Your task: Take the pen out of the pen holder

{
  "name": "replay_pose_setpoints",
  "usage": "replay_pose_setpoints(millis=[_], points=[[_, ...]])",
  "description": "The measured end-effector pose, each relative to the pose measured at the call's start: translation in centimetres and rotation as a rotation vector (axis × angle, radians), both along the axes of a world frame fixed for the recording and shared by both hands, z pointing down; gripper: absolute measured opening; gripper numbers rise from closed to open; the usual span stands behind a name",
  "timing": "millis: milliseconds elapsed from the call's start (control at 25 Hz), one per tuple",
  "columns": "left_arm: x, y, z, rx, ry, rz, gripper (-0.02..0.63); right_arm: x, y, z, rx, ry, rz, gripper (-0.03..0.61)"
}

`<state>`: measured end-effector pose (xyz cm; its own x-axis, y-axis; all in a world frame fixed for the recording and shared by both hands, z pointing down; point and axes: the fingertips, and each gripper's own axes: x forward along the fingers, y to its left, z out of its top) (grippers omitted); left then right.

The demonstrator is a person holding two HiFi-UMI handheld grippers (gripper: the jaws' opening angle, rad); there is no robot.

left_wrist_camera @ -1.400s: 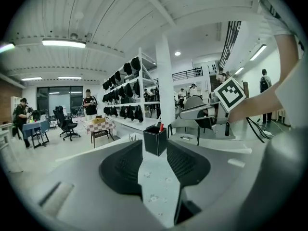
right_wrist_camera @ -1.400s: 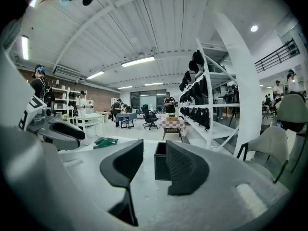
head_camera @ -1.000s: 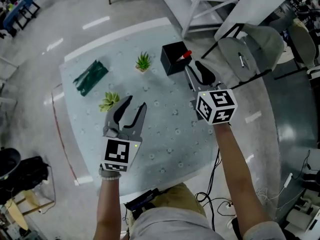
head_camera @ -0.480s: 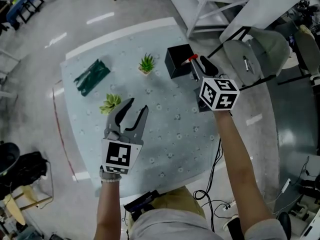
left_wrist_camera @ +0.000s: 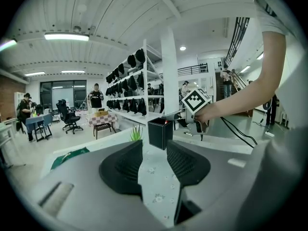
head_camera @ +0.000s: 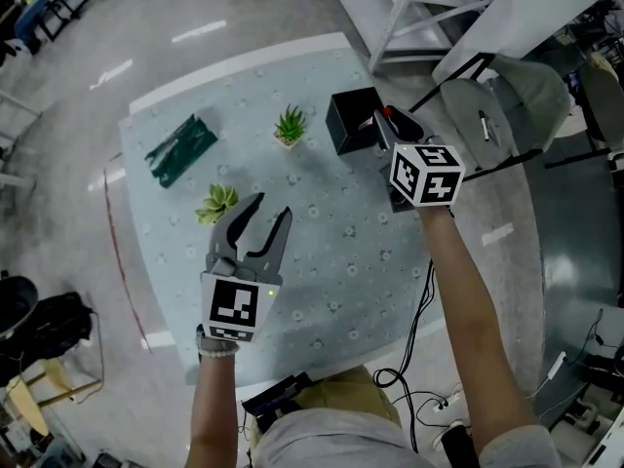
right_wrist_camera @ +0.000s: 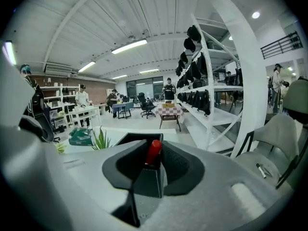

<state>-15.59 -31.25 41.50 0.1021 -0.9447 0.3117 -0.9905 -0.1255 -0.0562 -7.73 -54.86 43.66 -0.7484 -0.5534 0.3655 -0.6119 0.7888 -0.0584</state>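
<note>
The pen (right_wrist_camera: 154,152), with its red cap, is seen standing in the black pen holder (head_camera: 351,133) at the far right part of the table (head_camera: 322,252). The right gripper (head_camera: 382,123) is placed at the holder. Its jaws have just been closing and the cap is found between them, close to one pad, but no firm press is seen. The left gripper (head_camera: 270,206) is held released and empty above the table, beside a small plant (head_camera: 216,201).

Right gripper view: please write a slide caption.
Right tongs, just closing, straddle the red-capped pen in the black pen holder.
</note>
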Motion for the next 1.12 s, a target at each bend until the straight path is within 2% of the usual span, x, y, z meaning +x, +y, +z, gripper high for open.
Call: replay_pose_setpoints(millis=[240, 600, 800, 1120], points=[[-0.1, 0.2, -0.3, 0.007, 0.000, 0.000, 0.158, 0.0, 0.1, -1.5, 0.035, -0.035, -0.010, 0.063], [0.2, 1.1, -1.3, 0.029, -0.012, 0.017, 0.158, -0.6, 1.6, -5.6, 0.098, -0.121, -0.019, 0.061], [0.8, 1.9, -2.4, 0.048, -0.023, 0.042, 0.158, -0.3, 3.6, -8.9, 0.140, -0.183, -0.017, 0.061], [1.8, 4.2, -4.6, 0.095, -0.037, 0.073, 0.153, 1.4, 8.5, -13.7, 0.241, -0.225, -0.002, 0.061]])
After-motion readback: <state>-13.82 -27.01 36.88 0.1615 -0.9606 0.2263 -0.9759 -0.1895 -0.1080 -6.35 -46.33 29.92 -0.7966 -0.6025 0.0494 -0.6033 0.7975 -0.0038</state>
